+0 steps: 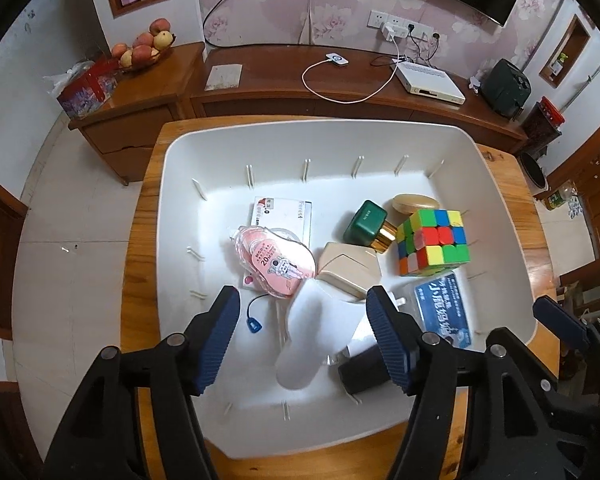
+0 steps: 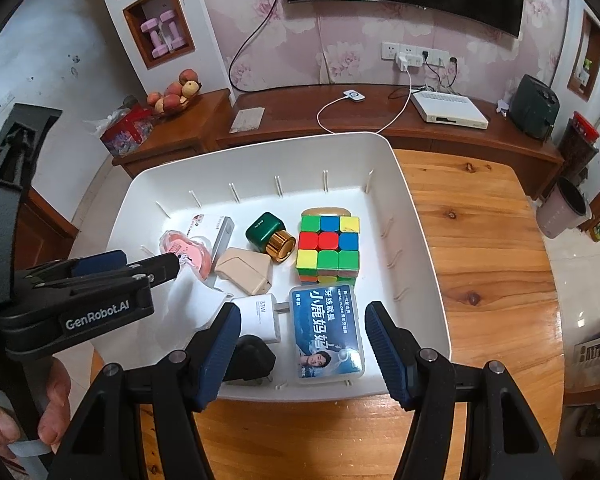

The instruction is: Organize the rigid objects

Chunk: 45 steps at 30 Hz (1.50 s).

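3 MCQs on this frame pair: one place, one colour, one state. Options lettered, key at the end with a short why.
1. Where does the Rubik's cube sit?
A. on the bare wooden table
B. inside the white bin
C. on the TV cabinet

2. What colour is the cap on the green bottle?
A. gold
B. red
C. white

3. How does the right gripper stand?
A. shut on the cube
B. shut on the black plug
C. open, holding nothing

Key:
1 B: the bin's walls surround the cube on all sides.
2 A: a shiny gold cap closes the bottle where it lies on its side.
3 C: its fingers stand apart above the blue floss box, and no pad presses on anything.
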Tool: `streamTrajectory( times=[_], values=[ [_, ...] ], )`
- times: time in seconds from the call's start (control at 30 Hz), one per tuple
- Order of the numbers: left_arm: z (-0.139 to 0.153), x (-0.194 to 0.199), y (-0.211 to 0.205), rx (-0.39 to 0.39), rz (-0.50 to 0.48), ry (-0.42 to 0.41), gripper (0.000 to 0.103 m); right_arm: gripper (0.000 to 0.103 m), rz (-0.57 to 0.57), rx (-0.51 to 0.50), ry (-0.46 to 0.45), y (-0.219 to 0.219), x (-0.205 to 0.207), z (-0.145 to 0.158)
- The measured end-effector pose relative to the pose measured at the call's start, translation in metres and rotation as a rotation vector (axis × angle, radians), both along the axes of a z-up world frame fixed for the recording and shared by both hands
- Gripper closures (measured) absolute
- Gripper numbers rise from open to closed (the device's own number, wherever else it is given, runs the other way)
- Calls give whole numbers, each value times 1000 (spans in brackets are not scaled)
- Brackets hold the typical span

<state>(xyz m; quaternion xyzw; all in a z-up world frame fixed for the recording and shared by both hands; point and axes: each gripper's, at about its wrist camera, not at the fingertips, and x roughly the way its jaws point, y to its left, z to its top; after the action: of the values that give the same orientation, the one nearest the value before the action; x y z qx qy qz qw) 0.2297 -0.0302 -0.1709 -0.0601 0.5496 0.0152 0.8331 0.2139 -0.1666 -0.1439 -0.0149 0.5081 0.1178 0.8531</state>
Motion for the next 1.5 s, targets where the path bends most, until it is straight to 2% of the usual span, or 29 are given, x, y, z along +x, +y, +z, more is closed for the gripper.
streamTrajectory(
  times=[0.17,0.37,0.63,0.77,0.9,1.07,1.17,1.27,1.5],
  values=[
    [21,-15,-8,38,-14,-29,34,38,-2,8,-11,-5,-9,11],
    [50,-42,-10,27,-4,-52,34,38,8,15,-31,-11,-26,31],
    [93,-89,-17,32,20,-86,34,38,46,14,-64,-22,-67,67],
    [107,-120,-18,26,62,-94,34,38,76,10,-66,-28,-93,81],
    [114,-148,-22,21,93,-108,34,29,97,17,-67,-35,-118,91],
    [116,-179,-29,-12,131,-116,34,29,102,-5,-83,-44,-145,101],
    [116,-191,-35,4,134,-118,34,29,102,-24,-108,-47,-157,107],
    [118,-202,-40,15,127,-122,34,23,94,-26,-125,-50,-167,112],
    [124,-224,-40,35,110,-139,34,23,56,-15,-158,-55,-188,123]
  ],
)
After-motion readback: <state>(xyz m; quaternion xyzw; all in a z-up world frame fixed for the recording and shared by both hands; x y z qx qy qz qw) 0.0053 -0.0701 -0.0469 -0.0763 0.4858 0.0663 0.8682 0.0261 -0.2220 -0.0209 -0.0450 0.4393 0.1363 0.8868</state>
